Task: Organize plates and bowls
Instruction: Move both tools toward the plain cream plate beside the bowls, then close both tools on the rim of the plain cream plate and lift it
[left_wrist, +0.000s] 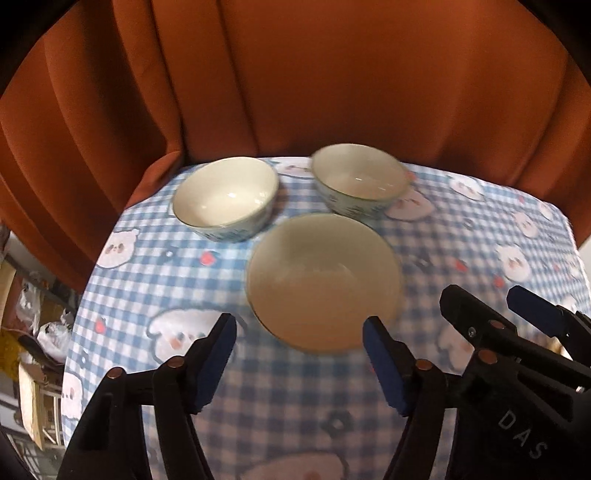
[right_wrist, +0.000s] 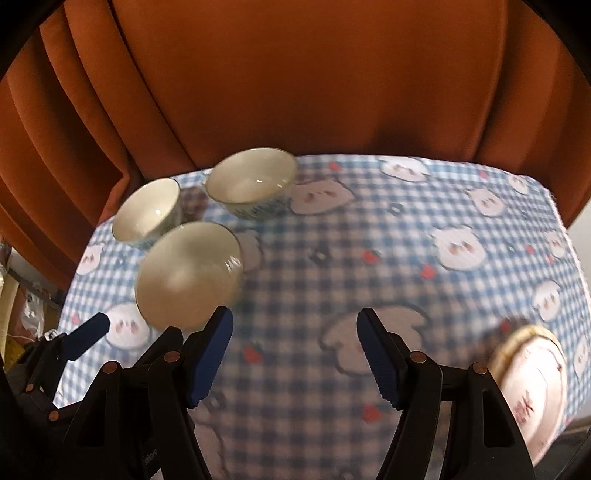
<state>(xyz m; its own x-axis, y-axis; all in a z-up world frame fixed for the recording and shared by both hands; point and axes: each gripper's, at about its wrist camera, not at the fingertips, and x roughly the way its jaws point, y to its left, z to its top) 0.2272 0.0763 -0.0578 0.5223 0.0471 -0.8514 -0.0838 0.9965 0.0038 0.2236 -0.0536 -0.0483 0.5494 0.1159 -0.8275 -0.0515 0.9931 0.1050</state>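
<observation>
Both tools gape empty: left tool (left_wrist: 299, 360), right tool (right_wrist: 294, 352). Three bowls (left_wrist: 323, 280) clustered on checkered surface (left_wrist: 288, 398); plate (right_wrist: 532, 384) apart, right.

Three bowls clustered at far left of tablecloth (right_wrist: 388, 258): nearest bowl (right_wrist: 188, 275), left bowl (right_wrist: 146, 214), far bowl (right_wrist: 251, 181), with narrow gaps between. Open cloth across centre and right. Plate (right_wrist: 532, 391) obstructing near right edge.
</observation>
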